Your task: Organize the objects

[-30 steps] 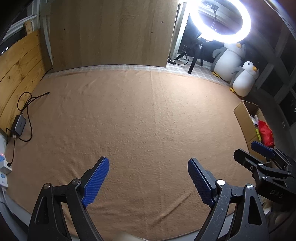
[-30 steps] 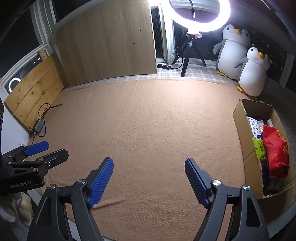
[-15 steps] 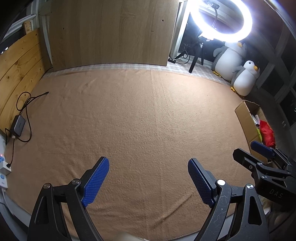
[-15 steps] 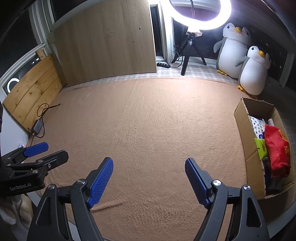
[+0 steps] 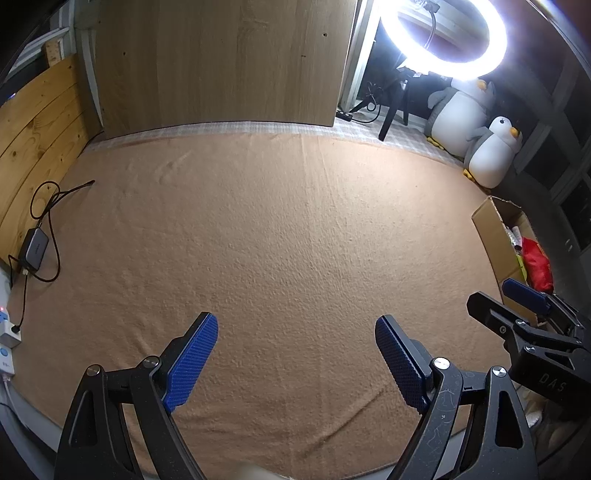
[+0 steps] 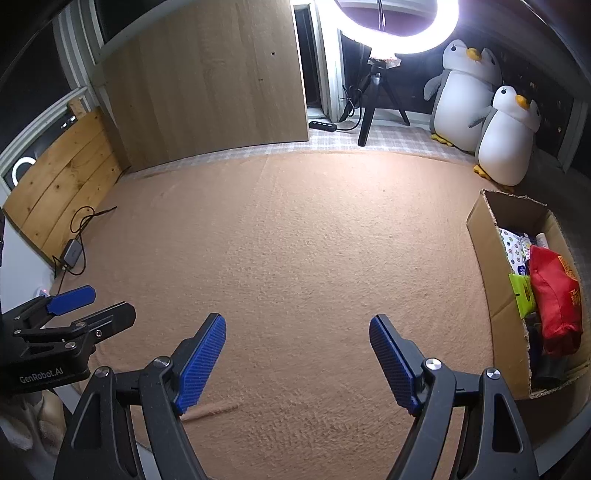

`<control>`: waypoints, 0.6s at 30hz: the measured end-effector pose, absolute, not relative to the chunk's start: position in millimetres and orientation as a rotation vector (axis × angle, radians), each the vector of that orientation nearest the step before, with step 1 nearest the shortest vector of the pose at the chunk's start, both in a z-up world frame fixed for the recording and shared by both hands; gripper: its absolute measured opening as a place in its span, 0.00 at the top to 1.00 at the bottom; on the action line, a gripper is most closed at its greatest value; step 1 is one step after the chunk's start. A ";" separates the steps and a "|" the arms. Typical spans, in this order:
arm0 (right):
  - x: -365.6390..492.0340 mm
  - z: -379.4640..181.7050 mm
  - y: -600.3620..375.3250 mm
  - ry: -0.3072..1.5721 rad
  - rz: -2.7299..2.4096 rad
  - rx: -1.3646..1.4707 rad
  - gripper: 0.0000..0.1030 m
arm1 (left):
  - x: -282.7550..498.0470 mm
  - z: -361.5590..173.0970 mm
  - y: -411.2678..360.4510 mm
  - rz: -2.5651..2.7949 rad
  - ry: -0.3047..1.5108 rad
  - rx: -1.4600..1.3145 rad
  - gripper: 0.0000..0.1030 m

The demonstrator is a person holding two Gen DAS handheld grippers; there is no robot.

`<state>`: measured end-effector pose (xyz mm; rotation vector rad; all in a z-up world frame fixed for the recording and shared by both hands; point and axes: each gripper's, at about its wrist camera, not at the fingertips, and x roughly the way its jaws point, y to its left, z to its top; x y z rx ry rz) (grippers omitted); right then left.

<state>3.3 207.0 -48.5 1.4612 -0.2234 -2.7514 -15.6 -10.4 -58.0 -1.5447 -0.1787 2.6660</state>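
Nearest first: we hold the left hand-held gripper (image 5: 296, 354) released, blue pads spread wide, nothing between them. Same for the right hand-held gripper (image 6: 297, 356): jaws apart, empty. Both tilt down at the tan blanket (image 6: 288, 240), which covers the whole patch ahead of the fingertips. No loose item lies on it in either view.

Beside the right hand-held gripper, off to its right, sits the cardboard box (image 6: 487, 266), open at the top. Inside it: a red pouch (image 6: 554, 295), a green packet (image 6: 521, 295) against the pouch, a dotted white pack (image 6: 511, 245) further back, and something dark at the near end that we can't identify. So the task's things are in the box, not on the blanket and not in either grip.

To the left of the left hand-held gripper, at the blanket's edge: a power adapter (image 5: 34, 252) with a looped cable (image 5: 48, 199), and a power strip (image 5: 7, 332) nearer us.

Further out: a wood panel (image 5: 221, 62) leaning upright past the blanket's far edge, a ring light (image 6: 397, 26) on a tripod (image 6: 373, 99), two penguin plushies (image 6: 480, 110) beyond the box.

Our read: either collection is finished, or we're at the start of pulling things out to sort; can't tell which. If the latter, the next move calls for swinging the right hand-held gripper right, over the box rim, and coming down on the red pouch, the topmost and easiest item. The pouch looks soft, so it wants a pinch at its middle.
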 end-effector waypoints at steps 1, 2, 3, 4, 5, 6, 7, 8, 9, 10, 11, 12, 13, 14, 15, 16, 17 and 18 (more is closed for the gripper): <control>2.8 -48.7 207.2 -0.224 -2.751 1.463 0.25 | -16.2 -58.1 -10.3 2.666 -0.178 -1.545 0.13; 2.3 -49.0 207.8 -0.226 -2.751 1.465 0.25 | -16.6 -58.3 -10.2 2.665 -0.178 -1.545 0.13; 1.9 -49.2 208.3 -0.227 -2.752 1.465 0.25 | -16.7 -58.5 -10.0 2.665 -0.178 -1.546 0.13; 1.6 -49.3 208.7 -0.228 -2.752 1.467 0.25 | -16.8 -58.5 -10.5 2.664 -0.177 -1.547 0.13; 1.2 -49.5 209.1 -0.228 -2.751 1.469 0.25 | -17.6 -59.0 -10.5 2.663 -0.176 -1.550 0.13; 0.8 -49.6 209.5 -0.227 -2.751 1.470 0.25 | -18.2 -59.4 -10.2 2.662 -0.177 -1.551 0.13; 0.5 -49.7 209.7 -0.227 -2.752 1.470 0.25 | -19.0 -59.4 -10.1 2.662 -0.175 -1.552 0.13; 0.1 -49.9 209.9 -0.227 -2.752 1.471 0.25 | -20.0 -59.7 -9.9 2.661 -0.174 -1.552 0.13; -0.2 -50.1 210.1 -0.228 -2.752 1.473 0.25 | -20.6 -59.8 -9.5 2.661 -0.173 -1.552 0.13; -0.1 -50.2 210.1 -0.228 -2.752 1.474 0.25 | -21.1 -59.7 -9.1 2.661 -0.172 -1.552 0.13; -0.2 -50.4 210.4 -0.229 -2.752 1.474 0.25 | -21.0 -59.6 -9.1 2.661 -0.174 -1.553 0.13; -0.3 -50.6 210.7 -0.231 -2.754 1.475 0.25 | -20.8 -59.5 -9.0 2.662 -0.174 -1.552 0.13; -0.3 -50.6 210.9 -0.233 -2.754 1.476 0.25 | -21.1 -59.4 -9.0 2.664 -0.173 -1.551 0.13; -0.4 -50.8 211.3 -0.236 -2.754 1.478 0.25 | -22.1 -59.6 -9.3 2.663 -0.172 -1.551 0.13; -0.5 -51.1 211.7 -0.239 -2.753 1.480 0.25 | -22.8 -59.8 -8.7 2.661 -0.172 -1.552 0.13; -0.4 -51.4 212.0 -0.241 -2.753 1.481 0.25 | -23.3 -59.9 -8.5 2.661 -0.170 -1.553 0.13; -0.6 -51.5 212.5 -0.242 -2.753 1.482 0.25 | -23.8 -60.1 -8.5 2.660 -0.169 -1.553 0.13; -0.9 -51.5 212.8 -0.243 -2.754 1.482 0.25 | -23.6 -60.1 -8.3 2.660 -0.171 -1.553 0.13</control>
